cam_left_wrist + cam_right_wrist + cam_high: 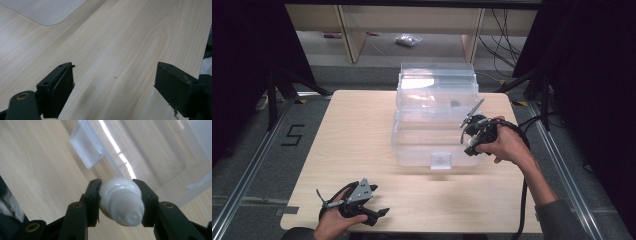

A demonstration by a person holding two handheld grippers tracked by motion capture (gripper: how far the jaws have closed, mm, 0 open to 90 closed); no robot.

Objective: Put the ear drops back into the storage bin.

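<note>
In the high view we find a pale wooden table (362, 130) bearing a clear plastic storage box (435, 115), its lid raised at the far side and a small clear latch (441, 160) on the near wall. The right gripper (470, 131) is held in the person's right hand (504, 145) against the box's right near corner, above the tabletop; what it carries is too small to make out from here. The left gripper (382, 212) lies low at the near edge of the table, held in the left hand (334, 222), well apart from the box, with its grey plate uppermost. In the left gripper view we record the two black jaws standing wide apart with nothing between them, bare wood grain beneath, and a rounded corner of a clear sheet-like plastic surface (45, 11) at the upper left, away from the jaws. In the right gripper view we note the jaws clamped on a small white bottle (121, 201) with a ribbed screw cap; the pads press on it from both sides and the cap end points toward the camera. Behind the bottle lie the box's transparent wall (150, 150) and its latch tab (86, 146), with the tabletop to the left. The bottle is thus held clear of the table, just beside the box's front.
</note>
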